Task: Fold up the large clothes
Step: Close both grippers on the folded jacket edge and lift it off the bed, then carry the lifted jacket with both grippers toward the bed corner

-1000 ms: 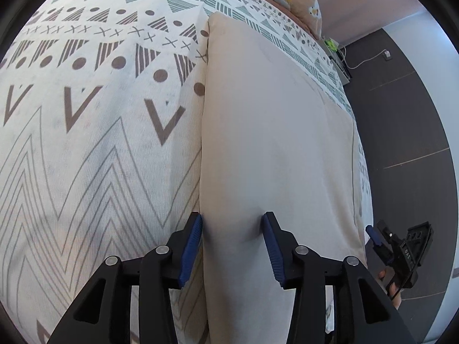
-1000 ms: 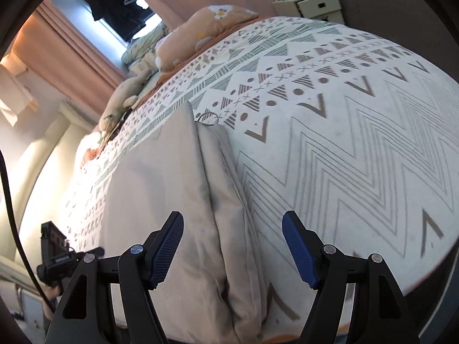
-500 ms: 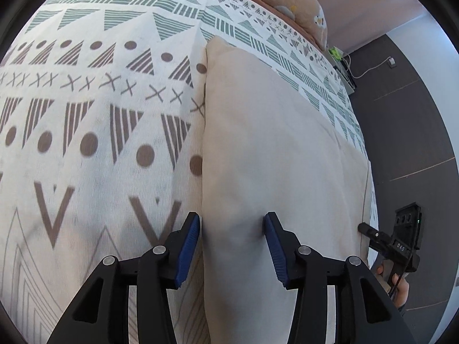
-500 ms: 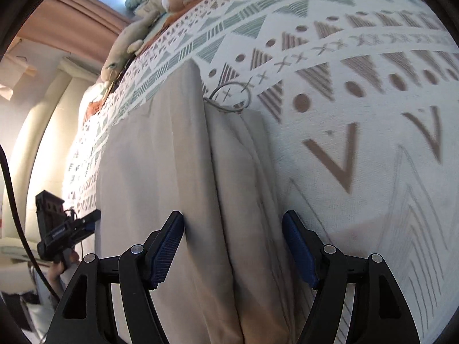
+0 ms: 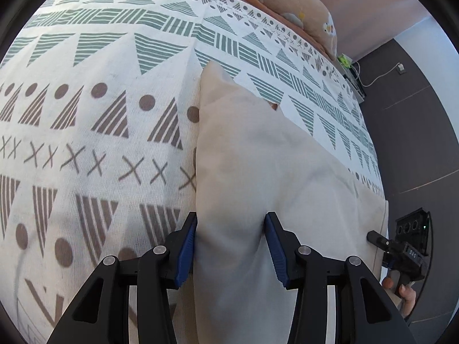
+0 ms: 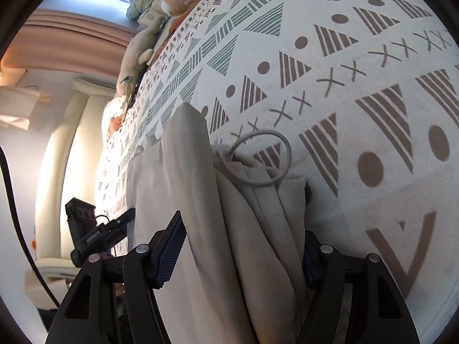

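Patterned bedspread (image 5: 100, 149) covers the bed, left side bare. Beige garment (image 5: 258, 172) lies folded lengthwise on it, running toward the pillows (image 5: 292, 3). Left tool (image 5: 231, 246): blue pads pressed against a raised fold of the garment's edge, clenched on it. Right tool (image 6: 243, 255): jaws closing around the bunched waistband end, cloth between them; the far pad is hidden behind the folds, so I cannot tell if it grips. Drawstring loop (image 6: 266, 157) lies on the bedspread just beyond. Dark floor (image 5: 416, 132) far right.
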A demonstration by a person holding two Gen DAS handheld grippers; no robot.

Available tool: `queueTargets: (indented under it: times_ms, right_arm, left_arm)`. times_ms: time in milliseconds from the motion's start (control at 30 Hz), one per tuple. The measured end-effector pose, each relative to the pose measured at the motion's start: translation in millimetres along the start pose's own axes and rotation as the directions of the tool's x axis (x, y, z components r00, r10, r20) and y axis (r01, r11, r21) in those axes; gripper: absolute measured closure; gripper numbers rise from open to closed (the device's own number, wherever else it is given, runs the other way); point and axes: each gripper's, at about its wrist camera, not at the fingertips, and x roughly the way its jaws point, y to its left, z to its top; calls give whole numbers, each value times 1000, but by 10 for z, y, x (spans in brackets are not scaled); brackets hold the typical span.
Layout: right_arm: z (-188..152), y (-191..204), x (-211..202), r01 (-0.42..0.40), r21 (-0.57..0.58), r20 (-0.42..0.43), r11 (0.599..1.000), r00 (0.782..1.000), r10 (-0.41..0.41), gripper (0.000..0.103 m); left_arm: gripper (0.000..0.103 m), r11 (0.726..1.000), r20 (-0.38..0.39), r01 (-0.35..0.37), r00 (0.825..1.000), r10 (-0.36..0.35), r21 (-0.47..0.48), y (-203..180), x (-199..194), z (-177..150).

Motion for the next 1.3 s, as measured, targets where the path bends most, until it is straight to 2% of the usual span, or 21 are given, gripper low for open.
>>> queueTargets:
  times_ms: [33, 67, 100, 133, 167, 300, 467, 633, 833, 1100, 1200, 1300]
  right_arm:
    - [4, 12, 18, 0, 5, 7, 1000, 1000, 0, 37]
    - [9, 37, 35, 9, 5, 16, 1000, 1000, -9, 42]
    - [11, 57, 46, 23, -1, 21, 1000, 1000, -23, 54]
    - [-8, 78, 46, 30, -9, 22, 999, 999, -30, 61]
    - [-11, 111, 74, 20, -10, 15, 1000, 1000, -20, 72]
    - [-95, 280, 12, 40, -56, 58, 998, 998, -37, 83]
    - [-230, 567, -248, 49, -112, 131, 992, 991, -34, 86]
    - [-429, 861, -707, 63, -167, 207, 984, 978, -27, 87]
    - [-751, 1034, -1291, 70, -206, 282, 976, 959, -9, 87]
    - [-1129, 1222, -2110, 101, -239, 404, 966, 915, 5, 87]
    - [-1229, 1212, -2413, 115, -236, 450, 965, 893, 4, 87]
    - [-1318, 1136, -2775, 122, -224, 486, 967, 874, 3, 87]
  left_arm:
    - [55, 1000, 3, -7, 1000, 7, 1, -12, 19, 18]
    - [55, 1000, 6, -15, 1000, 15, 3, -26, 36, 33]
    - [57, 1000, 8, -21, 1000, 21, 7, -44, 48, 42]
    - [60, 1000, 7, -26, 1000, 26, 13, -62, 53, 42]
    - [65, 999, 5, -30, 1000, 30, 17, -86, 46, 43]
    - [80, 998, 37, -44, 998, 43, 35, -193, -86, 27]
    - [84, 998, 100, -30, 995, 23, 60, -371, -428, -30]
    - [85, 995, 162, -11, 987, -5, 100, -682, -847, -126]
    - [86, 988, 220, 49, 972, -80, 145, -1057, -1362, -317]
    - [87, 965, 249, 119, 952, -178, 235, -1647, -1828, -655]
    - [87, 946, 249, 159, 940, -233, 282, -1919, -1898, -800]
    - [87, 934, 236, 185, 936, -262, 304, -2203, -1922, -936]
